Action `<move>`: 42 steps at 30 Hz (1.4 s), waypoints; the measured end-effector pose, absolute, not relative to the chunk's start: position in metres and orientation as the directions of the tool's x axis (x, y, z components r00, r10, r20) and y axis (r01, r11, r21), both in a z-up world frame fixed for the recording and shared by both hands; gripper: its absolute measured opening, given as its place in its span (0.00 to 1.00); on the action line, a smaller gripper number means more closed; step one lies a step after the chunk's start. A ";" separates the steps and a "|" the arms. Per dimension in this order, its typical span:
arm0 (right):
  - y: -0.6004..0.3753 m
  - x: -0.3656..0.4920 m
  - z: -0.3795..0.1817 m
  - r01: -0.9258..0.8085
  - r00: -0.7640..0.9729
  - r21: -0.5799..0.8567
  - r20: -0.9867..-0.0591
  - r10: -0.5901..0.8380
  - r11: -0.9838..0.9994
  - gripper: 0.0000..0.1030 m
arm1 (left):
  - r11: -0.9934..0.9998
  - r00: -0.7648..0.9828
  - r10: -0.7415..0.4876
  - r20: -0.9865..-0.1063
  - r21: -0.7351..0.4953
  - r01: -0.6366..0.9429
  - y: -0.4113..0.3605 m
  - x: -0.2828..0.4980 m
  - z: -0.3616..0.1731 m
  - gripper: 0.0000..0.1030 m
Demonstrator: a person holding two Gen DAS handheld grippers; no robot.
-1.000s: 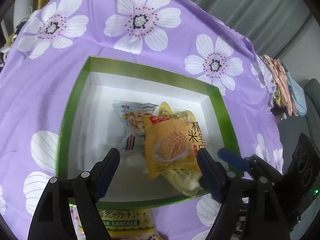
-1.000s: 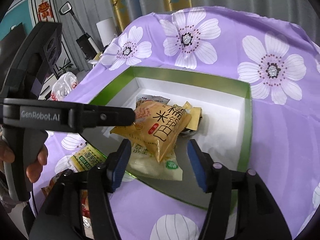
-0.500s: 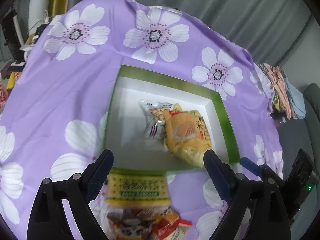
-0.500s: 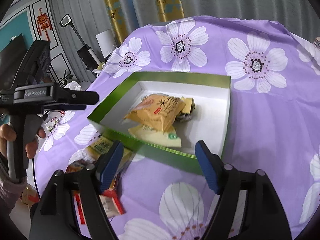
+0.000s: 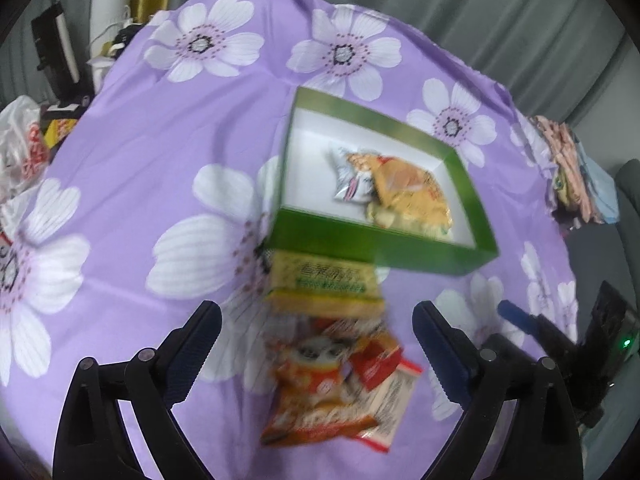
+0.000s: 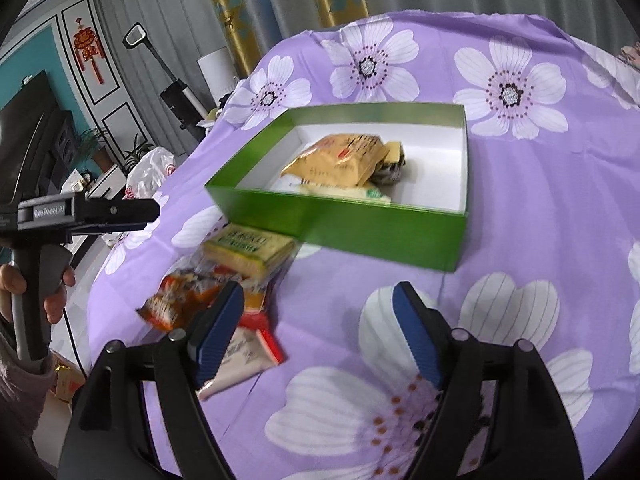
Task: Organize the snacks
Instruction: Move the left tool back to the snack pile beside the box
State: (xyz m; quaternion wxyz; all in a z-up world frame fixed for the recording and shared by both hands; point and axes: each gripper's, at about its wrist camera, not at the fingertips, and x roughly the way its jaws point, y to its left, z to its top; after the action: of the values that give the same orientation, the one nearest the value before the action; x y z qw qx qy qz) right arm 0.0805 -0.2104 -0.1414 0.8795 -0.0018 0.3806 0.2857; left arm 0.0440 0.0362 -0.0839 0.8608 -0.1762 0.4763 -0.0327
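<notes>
Snacks lie in two groups on a worktop (image 5: 132, 184) draped in a purple cloth printed with white flowers: some already inside a green box (image 5: 384, 252) with a white interior, the rest in a loose pile just in front of the box's near wall. In the box an orange-yellow packet (image 6: 336, 162) sits on top of a paler yellow one, with a white-and-silver packet (image 5: 350, 176) beside them on the left as the left wrist view shows it. Outside, a yellow cracker pack with a green label (image 5: 326, 284) lies touching or almost touching the box wall, and nearer the cameras an orange packet (image 5: 316, 396) overlaps a red-and-white one (image 5: 390, 372); motion blur hides their print. The left hand-held gripper (image 5: 316, 344) hangs above this pile with its jaws opening wide, the orange packet seen between the fingers but no pad pressing on it. The right hand-held gripper (image 6: 320, 332) is spread too, nothing pinched, its left finger in front of the edge of the pile and bare cloth between the fingers. In the right wrist view a hand (image 6: 24, 292) grips the left tool's handle at the left edge
</notes>
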 end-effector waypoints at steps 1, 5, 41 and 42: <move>-0.209 0.078 -0.142 -0.508 0.544 0.215 -0.671 0.504 0.834 0.75 | 0.935 0.541 -0.222 -0.811 -0.335 -0.118 0.037 0.040 -0.086 0.93; -0.202 0.063 -0.145 -0.530 0.525 0.221 -0.673 0.522 0.819 0.75 | 0.937 0.533 -0.205 -0.821 -0.323 -0.137 0.040 0.025 -0.093 0.93; -0.102 0.025 -0.168 -0.715 0.409 0.132 -0.717 0.564 0.686 0.75 | 0.984 0.575 -0.112 -0.810 -0.170 -0.048 0.025 -0.021 -0.106 0.93; -0.102 0.025 -0.168 -0.717 0.408 0.131 -0.718 0.564 0.685 0.75 | 0.984 0.574 -0.114 -0.811 -0.172 -0.048 0.026 -0.020 -0.106 0.93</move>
State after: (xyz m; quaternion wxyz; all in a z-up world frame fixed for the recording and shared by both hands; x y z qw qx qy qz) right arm 0.0250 -0.1018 -0.1683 0.8333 -0.0990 0.3849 0.3843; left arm -0.0203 0.0259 -0.1064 0.8828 -0.0878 0.4611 -0.0189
